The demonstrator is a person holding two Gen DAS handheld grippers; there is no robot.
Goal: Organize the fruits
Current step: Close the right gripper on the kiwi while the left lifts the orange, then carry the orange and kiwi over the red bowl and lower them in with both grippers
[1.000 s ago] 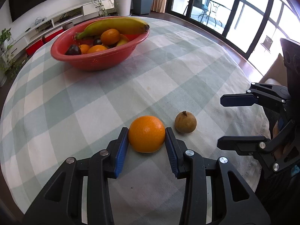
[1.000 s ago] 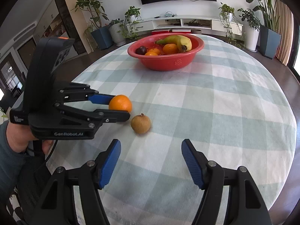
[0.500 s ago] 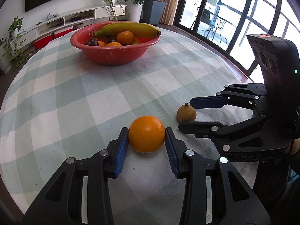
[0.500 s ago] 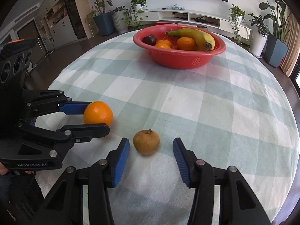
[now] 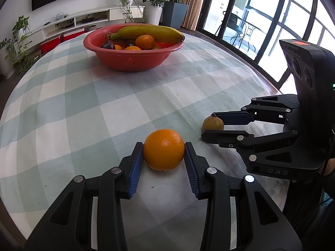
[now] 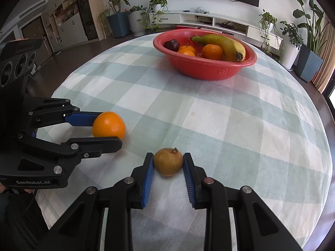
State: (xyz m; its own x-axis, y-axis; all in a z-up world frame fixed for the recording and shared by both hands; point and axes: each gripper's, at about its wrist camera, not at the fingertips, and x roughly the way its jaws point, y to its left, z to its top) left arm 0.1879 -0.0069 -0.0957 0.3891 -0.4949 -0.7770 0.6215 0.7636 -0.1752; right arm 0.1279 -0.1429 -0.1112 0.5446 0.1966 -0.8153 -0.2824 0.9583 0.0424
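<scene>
Left wrist view | left gripper (image 5: 164, 156) fingers pinching orange (image 5: 163, 149) on bench (image 5: 117, 104) | right gripper (image 6: 168, 168) fingers, just closing, pinching brown fruit (image 6: 168, 161) | step: grasping both | next: likely lift, carry to red bowl (image 6: 201, 69)

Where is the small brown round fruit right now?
The small brown round fruit sits on the checked tablecloth between the right hand-held gripper pads, right of the large orange; the red bowl stands beyond.
</scene>
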